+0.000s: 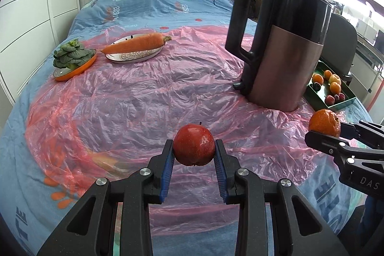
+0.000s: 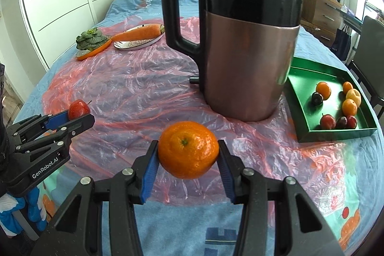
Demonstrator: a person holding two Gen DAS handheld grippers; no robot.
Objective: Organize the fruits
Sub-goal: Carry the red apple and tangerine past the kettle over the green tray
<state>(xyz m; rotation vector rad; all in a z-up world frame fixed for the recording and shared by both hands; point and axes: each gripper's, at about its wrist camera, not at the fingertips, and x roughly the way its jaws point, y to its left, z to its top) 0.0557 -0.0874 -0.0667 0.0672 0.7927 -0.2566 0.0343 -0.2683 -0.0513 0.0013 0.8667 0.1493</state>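
Observation:
My left gripper (image 1: pixel 194 149) is shut on a red apple (image 1: pixel 194 144) and holds it above the pink plastic sheet. It also shows at the left of the right wrist view (image 2: pixel 79 115) with the apple (image 2: pixel 78 108). My right gripper (image 2: pixel 188 155) is shut on an orange (image 2: pixel 188 149), also above the sheet. It shows at the right of the left wrist view (image 1: pixel 326 130) with the orange (image 1: pixel 324 122). A green tray (image 2: pixel 302 97) at the right holds several small oranges and dark plums (image 2: pixel 327 121). The tray also shows in the left wrist view (image 1: pixel 340 106).
A tall black and copper kettle (image 2: pixel 242 40) stands between the grippers and the tray's near-left side. At the far left, a carrot (image 1: pixel 136 43) lies on a patterned plate (image 1: pixel 134 56) and a leafy green (image 1: pixel 69 55) sits in an orange dish. All rest on a bed.

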